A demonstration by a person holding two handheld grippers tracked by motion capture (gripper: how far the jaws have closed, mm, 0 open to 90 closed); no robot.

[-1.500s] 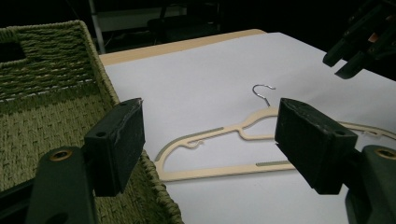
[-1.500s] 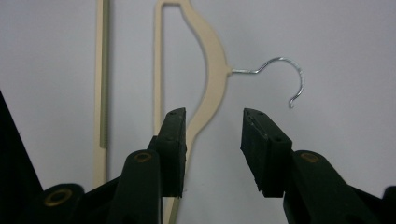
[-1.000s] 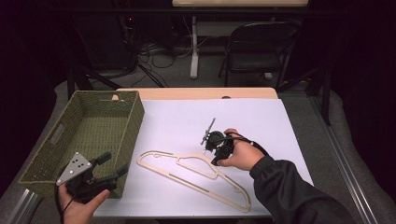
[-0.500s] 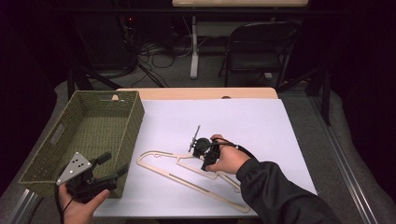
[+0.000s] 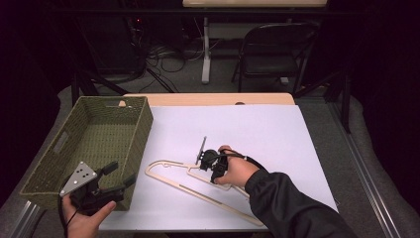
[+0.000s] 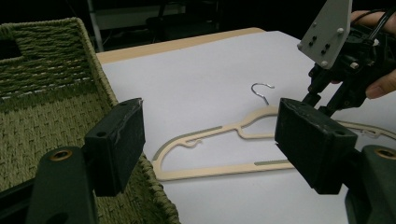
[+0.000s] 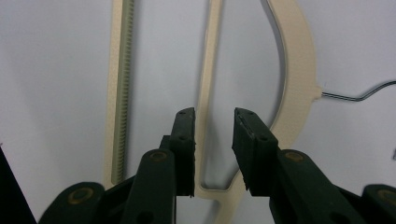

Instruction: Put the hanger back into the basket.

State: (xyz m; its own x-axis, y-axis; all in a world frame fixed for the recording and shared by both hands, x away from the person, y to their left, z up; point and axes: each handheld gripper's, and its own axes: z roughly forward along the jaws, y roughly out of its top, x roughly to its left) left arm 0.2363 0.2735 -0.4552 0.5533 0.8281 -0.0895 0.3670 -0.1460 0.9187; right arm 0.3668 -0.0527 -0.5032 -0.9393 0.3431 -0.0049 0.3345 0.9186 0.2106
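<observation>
Right gripper (image 7: 214, 122) partly spread, jaws straddling a bar of the cream clothes hanger (image 7: 299, 70). Left gripper (image 6: 210, 135) gaping wide beside the woven basket (image 6: 42, 107).

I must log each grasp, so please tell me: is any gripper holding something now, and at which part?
Nothing is held. The right gripper stands open, its jaws either side of a thin bar of the hanger. The left gripper is open by the basket.

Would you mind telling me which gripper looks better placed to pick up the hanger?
Probably the right gripper: its open jaws point down at the cream hanger, straddling a thin bar near its neck. The left gripper, also open, is held back by the near corner of the woven basket, away from the hanger.
</observation>
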